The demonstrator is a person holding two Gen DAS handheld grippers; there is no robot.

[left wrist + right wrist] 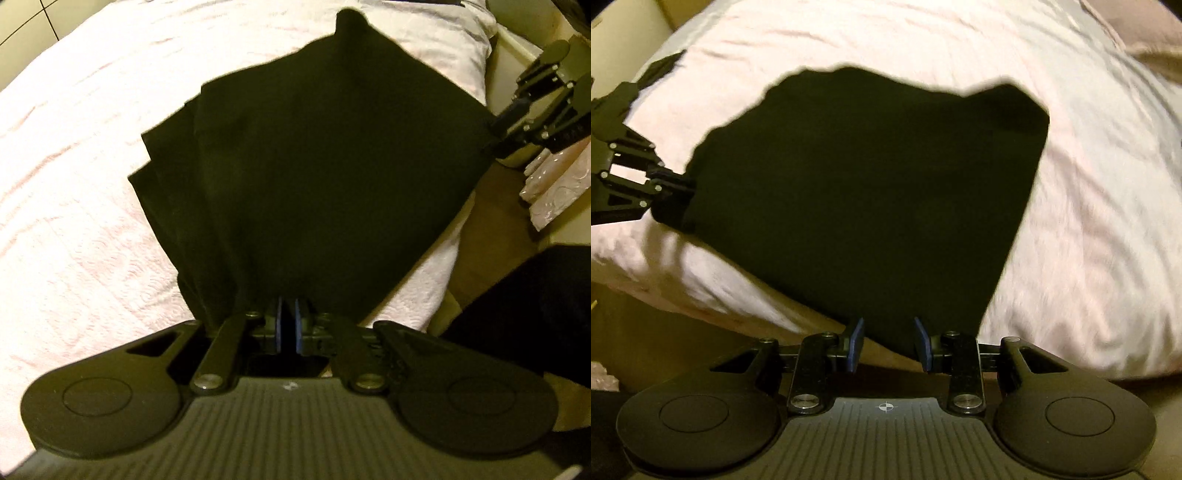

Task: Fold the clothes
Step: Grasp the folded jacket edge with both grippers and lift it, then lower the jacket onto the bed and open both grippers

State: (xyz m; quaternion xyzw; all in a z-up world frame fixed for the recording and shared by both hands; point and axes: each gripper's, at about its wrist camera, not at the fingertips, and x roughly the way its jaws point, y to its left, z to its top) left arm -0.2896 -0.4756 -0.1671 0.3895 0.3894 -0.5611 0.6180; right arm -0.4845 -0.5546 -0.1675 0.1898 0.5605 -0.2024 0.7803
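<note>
Black garment [310, 162] lies spread on the bed [81, 155], over a pale pink textured cover, its near edge reaching the mattress side. Already doubled at least once, by the look: stacked layers show along its left edge in the left wrist view.

Left claw [289, 325]: blue pads pressed close together with the cloth's near corner pinched between them. Seen from the right wrist view, the same claw [683, 186] bites the garment's [871, 192] left corner.

Right claw [888, 343]: pads apart, straddling the near corner of the cloth without clamping it. Fabric sits between the pads; contact is not clear.

Handling, as judged: soft, light, limp knit with no stiffness. It will sag and drape from any held point and should not slip on rubbery pads. Matte, not fragile. Best holds are the corners and hem edges, taking all layers at once so the stack does not shear apart. Two corners held level should keep the edge taut.

Containers: none in view. A folded pale bundle [554, 177] sits off the bed at right; what it is I cannot tell.
</note>
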